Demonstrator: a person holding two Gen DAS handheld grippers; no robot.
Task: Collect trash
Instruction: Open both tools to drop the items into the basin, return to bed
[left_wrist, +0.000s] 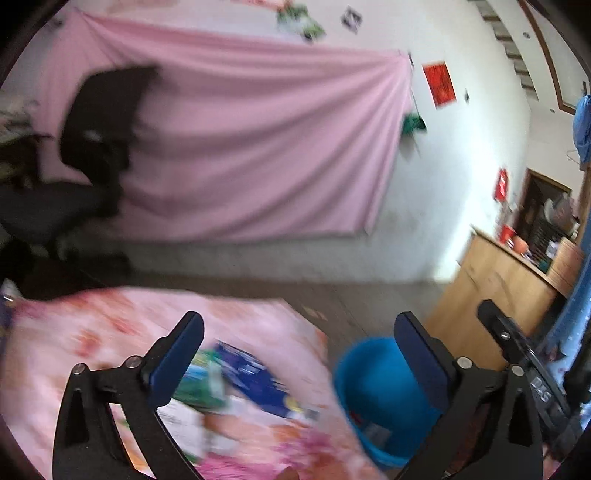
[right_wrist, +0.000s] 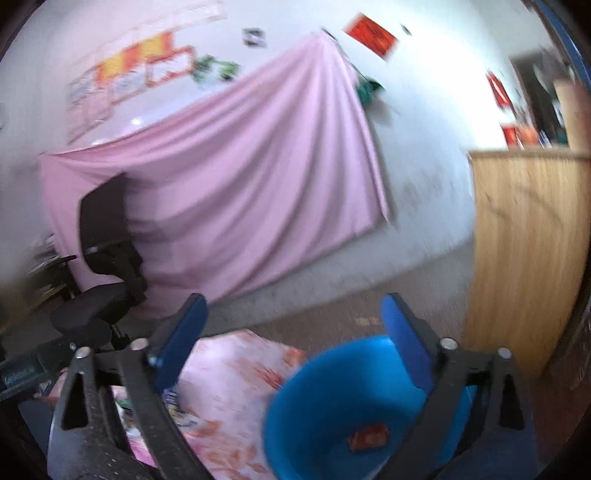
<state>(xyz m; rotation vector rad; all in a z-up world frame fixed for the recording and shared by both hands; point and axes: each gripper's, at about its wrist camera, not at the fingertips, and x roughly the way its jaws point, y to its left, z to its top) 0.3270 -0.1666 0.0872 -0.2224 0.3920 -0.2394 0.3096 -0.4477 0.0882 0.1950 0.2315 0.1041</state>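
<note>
Floral desk (left_wrist: 92, 332) beside my blue bin (right_wrist: 314, 406).
One red wrapper (right_wrist: 369, 437) lies inside the bin; wrappers (left_wrist: 236, 373) left of it remain. My left tool (left_wrist: 299, 354) and right tool (right_wrist: 291, 332) are spread, empty.

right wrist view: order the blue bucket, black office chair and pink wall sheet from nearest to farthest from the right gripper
1. blue bucket: just below the open right gripper, toward its right finger.
2. black office chair: off to the left, across the floor.
3. pink wall sheet: on the back wall, behind the chair.
</note>
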